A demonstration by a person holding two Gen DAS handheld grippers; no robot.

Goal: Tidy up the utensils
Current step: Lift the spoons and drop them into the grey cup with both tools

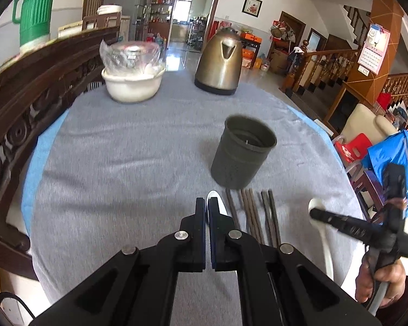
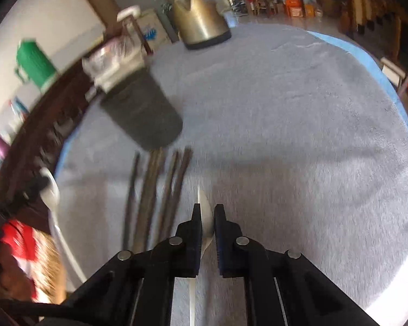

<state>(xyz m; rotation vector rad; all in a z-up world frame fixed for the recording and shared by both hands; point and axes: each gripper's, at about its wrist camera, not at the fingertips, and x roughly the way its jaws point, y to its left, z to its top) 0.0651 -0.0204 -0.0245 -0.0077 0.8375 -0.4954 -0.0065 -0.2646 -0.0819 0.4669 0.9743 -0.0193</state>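
A dark grey utensil holder (image 1: 243, 152) (image 2: 144, 111) stands upright on the grey cloth. Several dark chopsticks (image 1: 254, 217) (image 2: 152, 190) lie side by side just in front of it. My left gripper (image 1: 206, 203) (image 2: 40, 183) is shut on a white spoon (image 1: 214, 197) (image 2: 51, 193), to the left of the chopsticks; its bowl pokes past the fingertips. To the right of the chopsticks, my right gripper (image 2: 207, 209) (image 1: 312, 212) is shut on a second white spoon (image 2: 204, 212) (image 1: 327, 250), seen edge-on between the fingers, its handle trailing back. A person's hand (image 1: 380, 285) holds the right gripper.
A brass-coloured kettle (image 1: 220, 62) and a white bowl (image 1: 133, 84) holding plastic-wrapped items stand at the far end of the table (image 1: 122, 163). A carved dark wooden backrest (image 1: 27, 103) with a green jug (image 1: 35, 8) runs along the left. Chairs and a blue bag (image 1: 394, 163) crowd the right edge.
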